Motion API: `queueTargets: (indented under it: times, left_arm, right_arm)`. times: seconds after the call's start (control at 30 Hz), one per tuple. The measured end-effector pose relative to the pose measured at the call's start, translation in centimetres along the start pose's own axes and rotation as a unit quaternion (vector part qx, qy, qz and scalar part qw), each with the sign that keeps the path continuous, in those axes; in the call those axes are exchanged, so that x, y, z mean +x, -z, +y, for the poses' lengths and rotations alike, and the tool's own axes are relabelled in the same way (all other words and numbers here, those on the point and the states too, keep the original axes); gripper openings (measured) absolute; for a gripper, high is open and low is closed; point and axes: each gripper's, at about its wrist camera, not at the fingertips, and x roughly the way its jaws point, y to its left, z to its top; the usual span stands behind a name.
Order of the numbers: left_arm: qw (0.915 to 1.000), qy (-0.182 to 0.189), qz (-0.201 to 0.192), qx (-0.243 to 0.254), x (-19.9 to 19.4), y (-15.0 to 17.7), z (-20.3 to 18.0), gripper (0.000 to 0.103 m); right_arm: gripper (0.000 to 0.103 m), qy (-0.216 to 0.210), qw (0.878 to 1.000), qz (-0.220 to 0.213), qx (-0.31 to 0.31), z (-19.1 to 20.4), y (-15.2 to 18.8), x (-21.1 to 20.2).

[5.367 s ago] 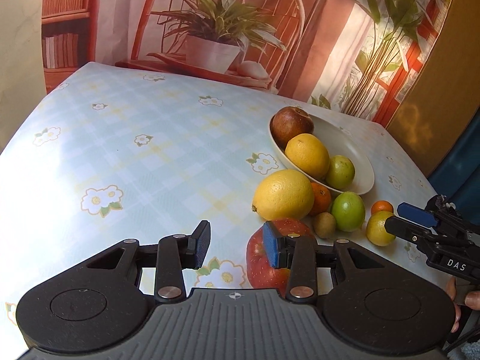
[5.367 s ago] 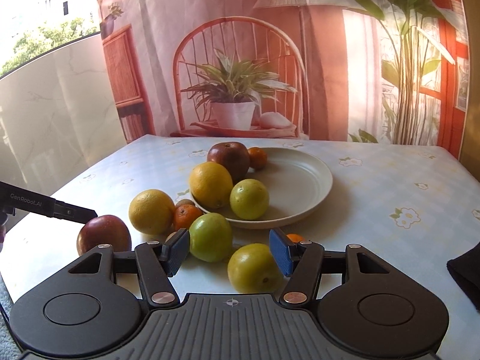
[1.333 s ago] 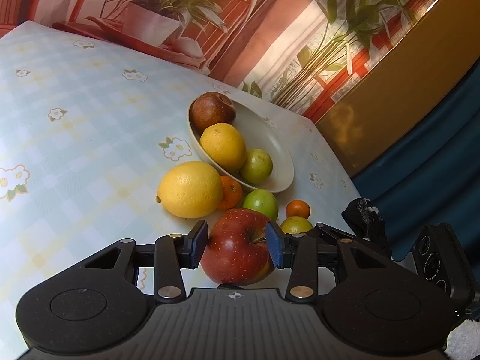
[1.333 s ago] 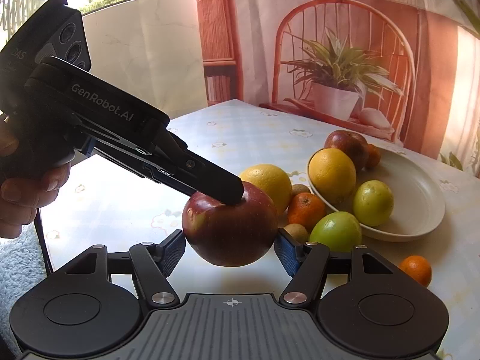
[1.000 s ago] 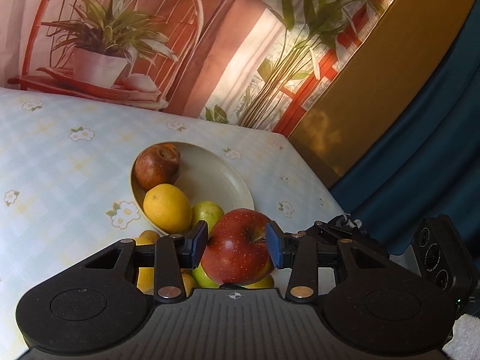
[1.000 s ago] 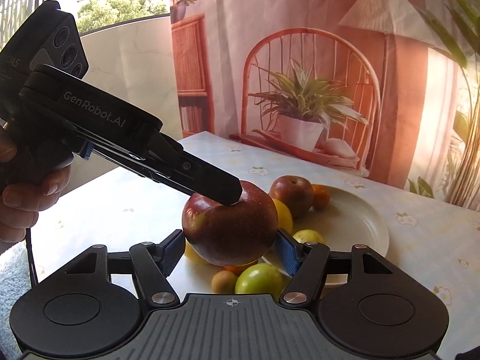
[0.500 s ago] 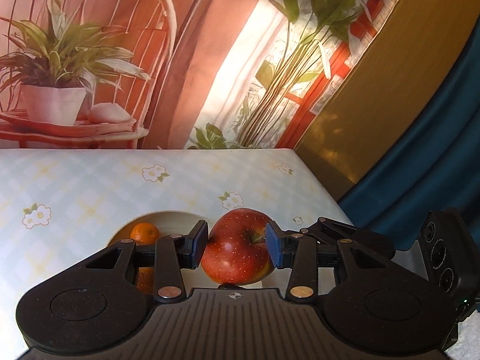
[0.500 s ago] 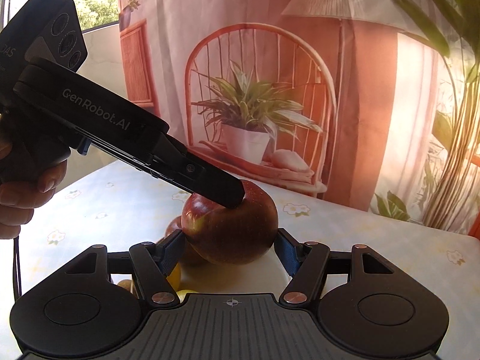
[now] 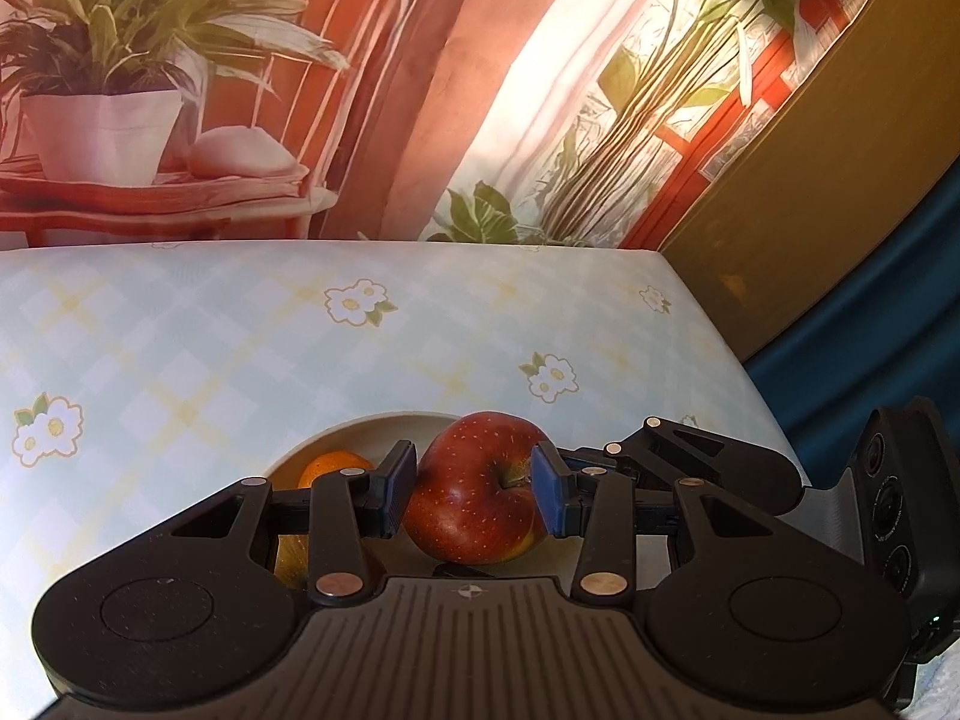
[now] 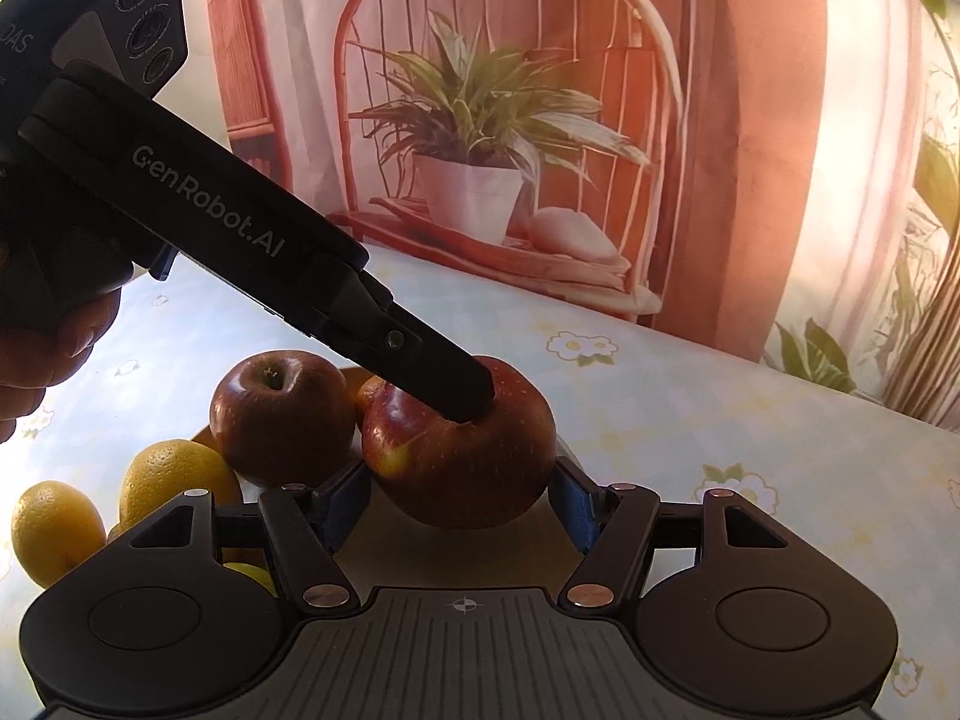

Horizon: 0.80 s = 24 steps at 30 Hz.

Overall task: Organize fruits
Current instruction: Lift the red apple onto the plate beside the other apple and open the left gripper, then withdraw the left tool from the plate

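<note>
A red apple (image 9: 477, 489) sits between the blue pads of my left gripper (image 9: 474, 486), which is shut on it, just above the cream plate (image 9: 360, 429). My right gripper (image 10: 459, 498) also closes on the same red apple (image 10: 462, 468) from the other side, pads touching it. The left gripper's finger (image 10: 420, 372) presses on the apple's top in the right wrist view. On the plate lie a dark red apple (image 10: 282, 417) and a small orange (image 9: 333, 465).
Two lemons (image 10: 54, 531) (image 10: 171, 474) show at the left of the plate, one on it and one beside it. The flowered tablecloth (image 9: 300, 348) runs to a far edge before a printed backdrop. The right gripper's body (image 9: 900, 510) is at the right.
Both grippers carried the apple from beside the lemon up and over the plate. Over the last half second it came lower, close to the dark apple.
</note>
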Motion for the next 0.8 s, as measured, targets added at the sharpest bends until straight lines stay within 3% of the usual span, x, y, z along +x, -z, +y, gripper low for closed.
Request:
queueTargets:
  times: [0.37,0.67,0.8]
  left_arm:
    - [0.9998,-0.019,0.003,0.001,0.4,0.0,0.2,0.044]
    - [0.9991,-0.035,-0.025,-0.007,-1.5,0.3,0.1,0.044]
    - [0.998,-0.044,-0.044,-0.006,-3.2,0.7,0.0,0.044]
  right_arm:
    - [0.062,0.011,1.0,-0.003,0.005,0.0,0.0,0.9]
    - [0.063,0.023,1.0,-0.001,0.018,0.5,-0.2,1.1]
    - [0.073,0.029,0.999,-0.006,0.022,0.8,-0.3,0.4]
